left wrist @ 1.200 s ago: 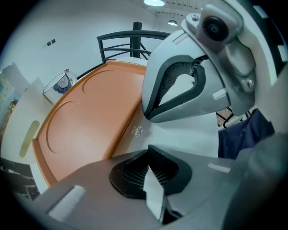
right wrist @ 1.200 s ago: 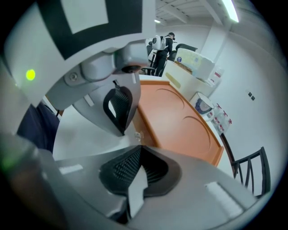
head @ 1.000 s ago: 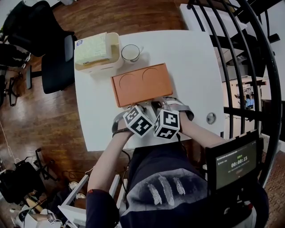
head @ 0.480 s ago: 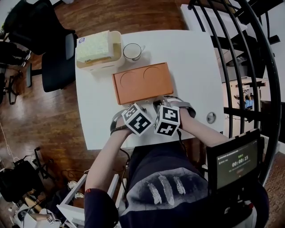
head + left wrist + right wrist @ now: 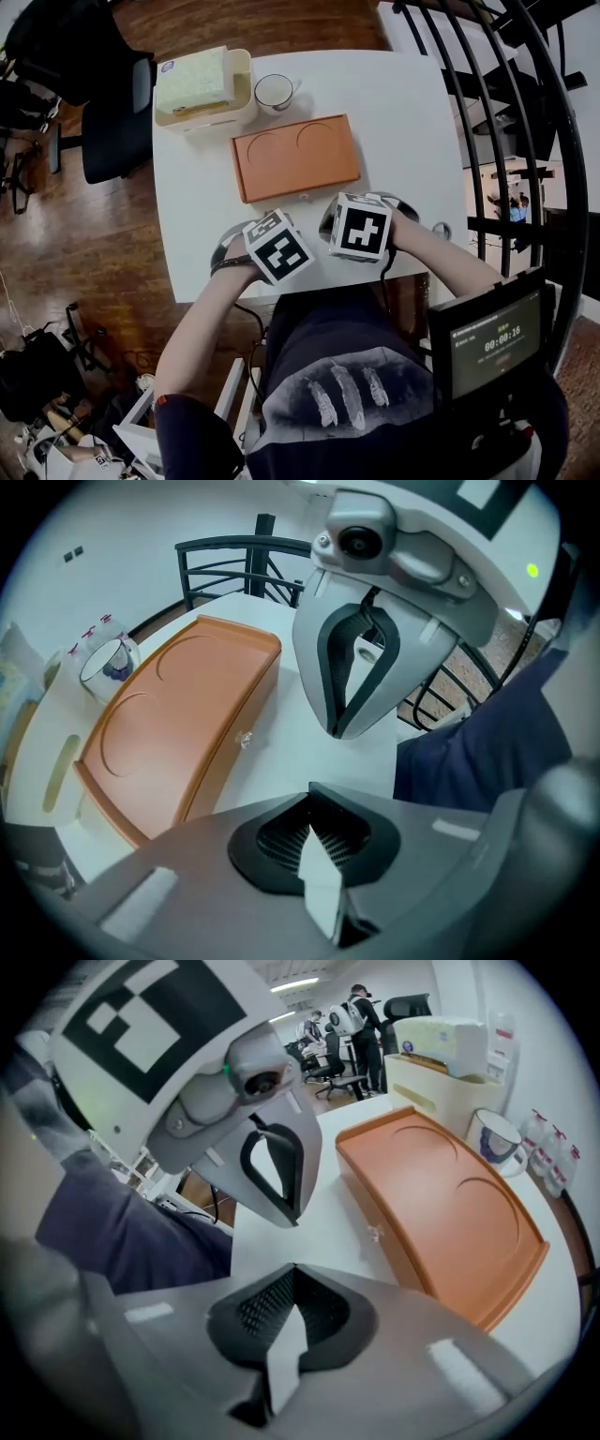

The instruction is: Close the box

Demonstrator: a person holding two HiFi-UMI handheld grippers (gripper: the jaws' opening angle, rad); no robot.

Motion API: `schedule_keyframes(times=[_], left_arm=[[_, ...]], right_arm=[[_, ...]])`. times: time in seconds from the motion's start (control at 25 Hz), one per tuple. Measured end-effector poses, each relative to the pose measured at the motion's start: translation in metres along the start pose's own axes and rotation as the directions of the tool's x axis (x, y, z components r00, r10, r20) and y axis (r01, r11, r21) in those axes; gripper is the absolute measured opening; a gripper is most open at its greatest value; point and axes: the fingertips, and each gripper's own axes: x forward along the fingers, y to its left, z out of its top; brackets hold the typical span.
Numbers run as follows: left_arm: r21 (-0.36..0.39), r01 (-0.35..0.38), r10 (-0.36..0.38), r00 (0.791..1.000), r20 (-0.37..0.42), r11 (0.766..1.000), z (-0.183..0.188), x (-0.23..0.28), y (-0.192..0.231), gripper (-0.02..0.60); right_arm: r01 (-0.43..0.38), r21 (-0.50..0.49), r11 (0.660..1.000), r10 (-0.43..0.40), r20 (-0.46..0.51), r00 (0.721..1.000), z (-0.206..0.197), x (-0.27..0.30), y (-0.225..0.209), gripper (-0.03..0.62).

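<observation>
The orange box (image 5: 295,157) lies shut on the white table (image 5: 412,122), its lid flat with two round outlines; it also shows in the left gripper view (image 5: 178,714) and the right gripper view (image 5: 441,1213). A small clasp sits on its front side (image 5: 244,738). My left gripper (image 5: 277,247) and right gripper (image 5: 361,228) are near the table's front edge, apart from the box and pointing at each other. Left gripper (image 5: 312,794) is shut on nothing. Right gripper (image 5: 293,1274) is shut on nothing too.
A cream holder with a tissue pack (image 5: 202,89) and a white mug (image 5: 274,92) stand behind the box. A black chair (image 5: 103,103) is at the table's left, a black railing (image 5: 506,112) at its right. A screen (image 5: 492,333) sits at the lower right.
Both grippers have drawn back from the box's front edge toward me and spread apart, the left one going left. The box stays shut in place.
</observation>
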Motion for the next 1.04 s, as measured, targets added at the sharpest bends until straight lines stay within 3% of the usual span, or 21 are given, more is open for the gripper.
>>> schedule_keyframes(times=[0.2,0.44,1.04], left_arm=[[0.018,0.006,-0.005,1.000,-0.030,1.000,-0.011,-0.008,-0.005,0.014],[0.024,-0.022,0.023,0.998,-0.050,0.999,-0.020,-0.009,-0.013,0.014],[0.023,-0.019,0.021,0.996,-0.088,1.000,-0.043,-0.005,-0.047,0.014]], right_arm=[[-0.048,-0.002,0.999,0.048,-0.045,0.998,-0.014,-0.002,0.014,0.005],[-0.079,0.006,0.997,0.080,-0.006,0.997,-0.011,-0.003,0.032,0.005],[-0.094,0.016,0.995,0.094,-0.017,0.995,-0.016,-0.001,0.070,0.005]])
